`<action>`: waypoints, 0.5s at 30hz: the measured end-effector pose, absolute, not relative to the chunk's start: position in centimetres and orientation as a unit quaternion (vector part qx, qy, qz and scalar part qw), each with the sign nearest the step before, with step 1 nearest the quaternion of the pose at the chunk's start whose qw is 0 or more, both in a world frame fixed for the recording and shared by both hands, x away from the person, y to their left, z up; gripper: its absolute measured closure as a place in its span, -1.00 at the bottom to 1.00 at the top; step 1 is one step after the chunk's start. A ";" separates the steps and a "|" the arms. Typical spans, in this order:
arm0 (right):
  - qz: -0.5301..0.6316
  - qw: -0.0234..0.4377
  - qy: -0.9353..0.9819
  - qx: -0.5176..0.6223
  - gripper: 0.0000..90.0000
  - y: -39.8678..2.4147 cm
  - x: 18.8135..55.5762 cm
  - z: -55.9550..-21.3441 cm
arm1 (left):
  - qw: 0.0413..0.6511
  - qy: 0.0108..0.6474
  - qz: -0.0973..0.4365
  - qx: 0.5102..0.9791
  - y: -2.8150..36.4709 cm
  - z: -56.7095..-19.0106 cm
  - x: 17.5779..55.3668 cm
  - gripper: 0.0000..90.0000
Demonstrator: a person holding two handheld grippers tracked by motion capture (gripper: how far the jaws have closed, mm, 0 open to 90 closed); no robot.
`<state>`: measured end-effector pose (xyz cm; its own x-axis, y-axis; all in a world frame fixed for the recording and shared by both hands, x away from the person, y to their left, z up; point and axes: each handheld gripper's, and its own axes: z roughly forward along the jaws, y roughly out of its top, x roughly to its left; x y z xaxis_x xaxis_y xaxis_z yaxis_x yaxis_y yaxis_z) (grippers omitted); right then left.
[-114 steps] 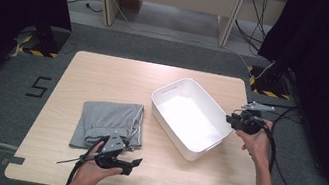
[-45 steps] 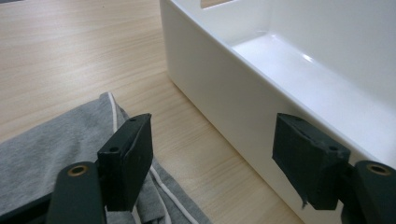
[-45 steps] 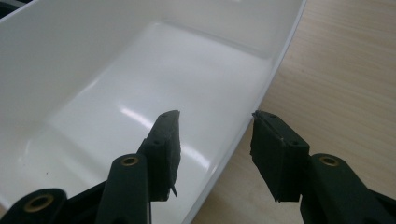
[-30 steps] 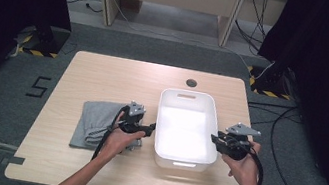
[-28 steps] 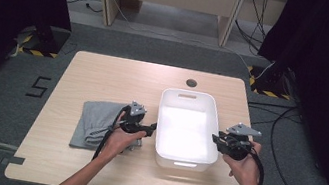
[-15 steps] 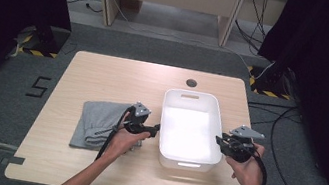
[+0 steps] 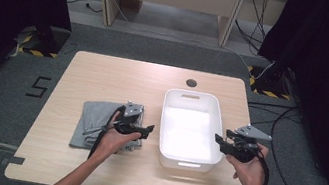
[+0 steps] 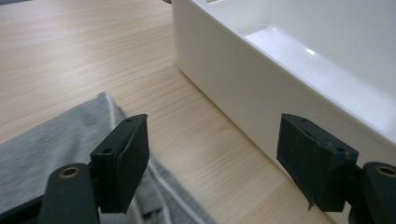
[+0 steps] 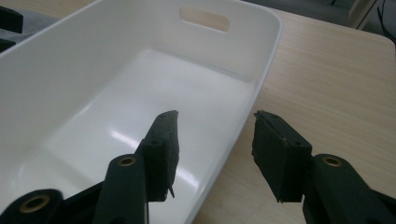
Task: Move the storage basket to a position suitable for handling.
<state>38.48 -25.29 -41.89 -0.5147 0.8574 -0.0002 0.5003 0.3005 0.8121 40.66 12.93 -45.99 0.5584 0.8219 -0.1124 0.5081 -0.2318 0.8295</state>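
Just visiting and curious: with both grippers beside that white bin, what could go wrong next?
The right gripper has its jaws open astride the bin wall, having just opened; pulling away crookedly might drag the bin. The left gripper, jaws just opened and holding nothing, hangs between the bin and the grey cloth; it could bump the bin or snag the cloth.

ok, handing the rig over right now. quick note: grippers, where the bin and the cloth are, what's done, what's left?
Left gripper: open, nothing between the jaws, which have just been opening; it sits between the grey cloth and the left wall of the white bin.
Right gripper: jaws have just been opening and straddle the bin's right rim without pressing on it.
Bin: empty, upright, right of centre on the table, long side pointing away from the person.
Cloth: folded, flat on the table left of the bin, apart from it.
Done: bin looks placed and released.
Left, likely: pick up the cloth and put it in the bin.
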 end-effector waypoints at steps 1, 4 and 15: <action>0.401 0.226 0.774 0.436 0.05 -25.1 38.3 -41.7 | 0.443 0.437 0.177 0.762 13.5 -45.8 40.4 -0.47; 0.413 0.230 0.772 0.425 -0.05 -24.4 37.8 -41.0 | 0.440 0.435 0.191 0.762 15.6 -45.2 39.6 -0.49; 0.439 0.204 0.781 0.394 -0.16 -20.3 37.4 -40.2 | 0.435 0.475 0.198 0.739 22.5 -45.4 37.2 -0.50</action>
